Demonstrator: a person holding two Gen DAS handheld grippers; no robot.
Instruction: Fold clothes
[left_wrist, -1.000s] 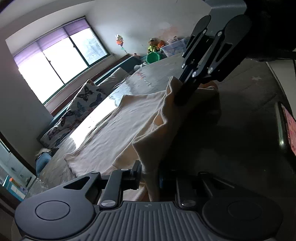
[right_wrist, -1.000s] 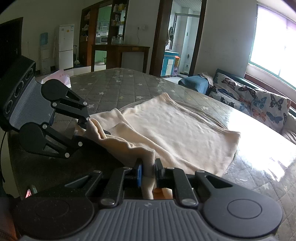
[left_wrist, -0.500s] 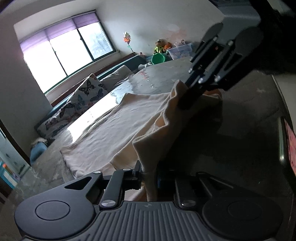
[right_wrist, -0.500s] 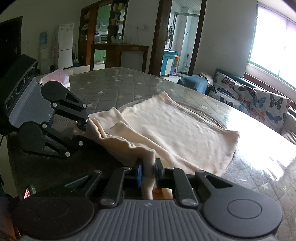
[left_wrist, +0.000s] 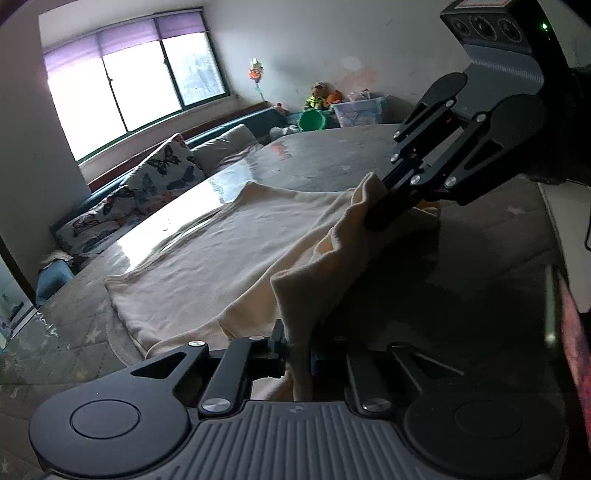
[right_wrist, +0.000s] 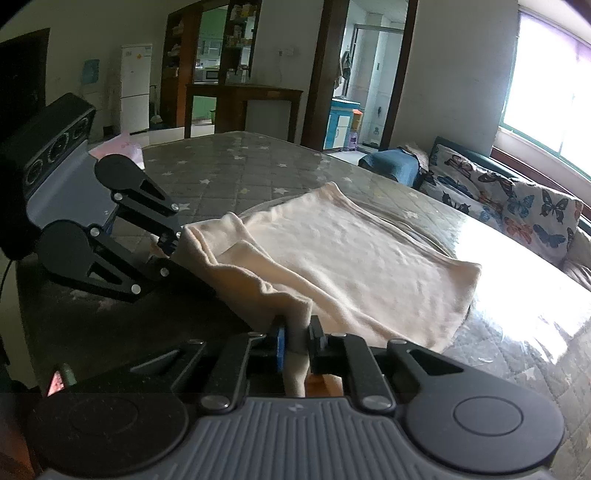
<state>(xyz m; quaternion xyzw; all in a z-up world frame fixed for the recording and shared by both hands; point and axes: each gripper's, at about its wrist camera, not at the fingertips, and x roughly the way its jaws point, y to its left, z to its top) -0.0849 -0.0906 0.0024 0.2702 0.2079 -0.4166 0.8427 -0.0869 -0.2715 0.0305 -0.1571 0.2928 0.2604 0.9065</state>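
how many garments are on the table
1: a cream garment spread on the table, near edge lifted, pinched by the left tool and the right tool. Layers beneath may be hidden.

My left gripper (left_wrist: 295, 347) is closing on cloth pinched between its jaws. My right gripper (right_wrist: 295, 341) clamps another fold, both angled downward, side by side.

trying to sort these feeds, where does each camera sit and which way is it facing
Left wrist: on the left gripper, facing the window and butterfly sofa; its fingers, closing, pinch the cream garment; right gripper ahead.
Right wrist: on the right gripper, facing the fridge and doorway; left gripper shows at left.
Shared: garment, star-patterned table, sofa, both grippers.
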